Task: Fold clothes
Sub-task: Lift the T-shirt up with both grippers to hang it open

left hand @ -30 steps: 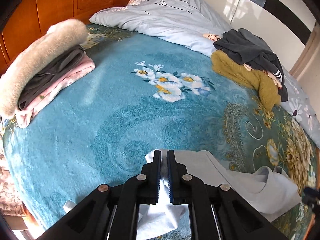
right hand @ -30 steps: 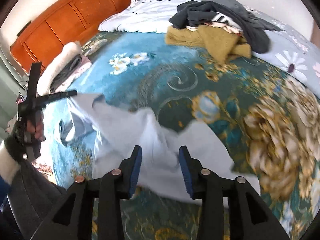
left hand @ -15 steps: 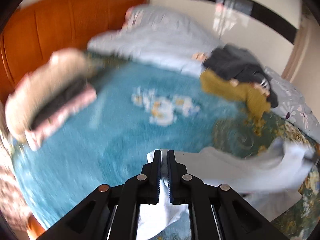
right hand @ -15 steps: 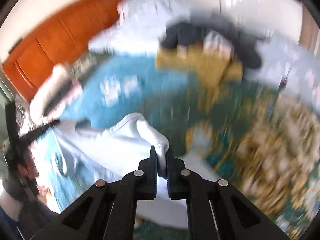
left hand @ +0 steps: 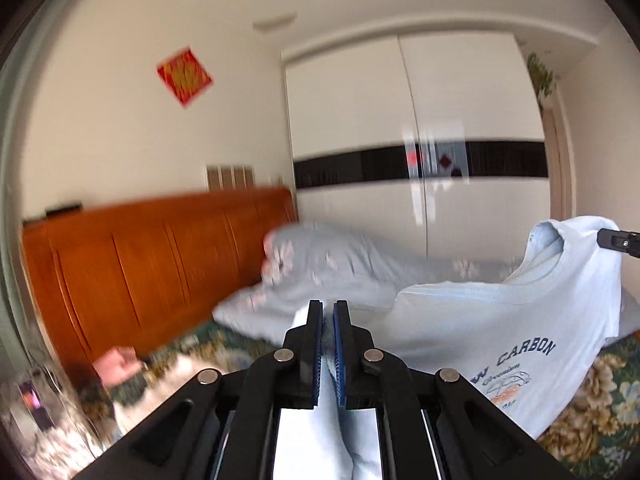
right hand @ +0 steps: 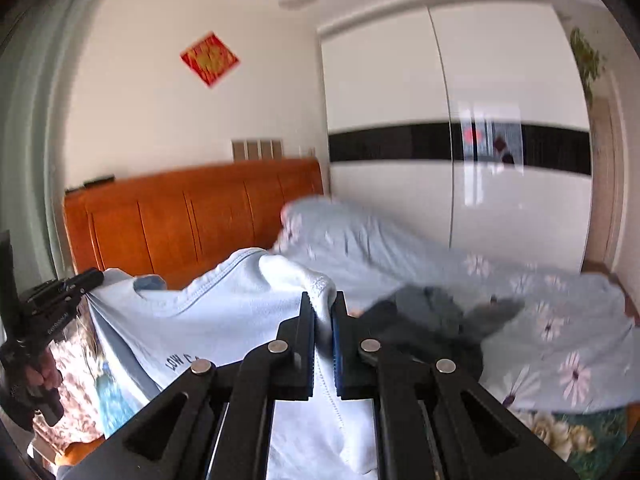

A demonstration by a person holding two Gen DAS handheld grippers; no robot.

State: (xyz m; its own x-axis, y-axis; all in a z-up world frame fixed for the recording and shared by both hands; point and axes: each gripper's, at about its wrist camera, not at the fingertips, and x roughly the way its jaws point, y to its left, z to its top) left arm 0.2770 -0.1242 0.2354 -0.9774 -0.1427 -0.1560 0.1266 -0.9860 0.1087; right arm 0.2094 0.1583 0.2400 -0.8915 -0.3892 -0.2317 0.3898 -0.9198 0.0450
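Pale blue T-shirt [left hand: 500,320] with dark print reading "CARBON", plus a small car graphic with orange lettering below. Hung in the air above the bed [left hand: 600,400], stretched between the two grippers. Sagged in the middle; lower hem draped toward the floral blanket. Ribbed collar [right hand: 224,276] seen along the upper edge in the right wrist view, with "LOW C" legible lower down. Some motion blur across the background in both views.

Left gripper [left hand: 327,308] pressed together on a fold of the shirt, fabric bunched between the blue pads and trailing down under the camera. Pointed roughly level toward the headboard [left hand: 160,264] and wardrobe [left hand: 400,120]. Right gripper [right hand: 323,304] likewise clamped on a thick roll of the shirt's edge, cloth bulging just above the fingertips. Raised to about the same height and aimed the same way.

Left gripper also visible at the left edge of the right wrist view, held by a hand [right hand: 44,376], its tip pinching the shirt's far corner. Tip of the right gripper seen at the right edge of the left wrist view, touching the shirt by the collar. Pile of dark clothes [right hand: 432,316] on the bedding behind.
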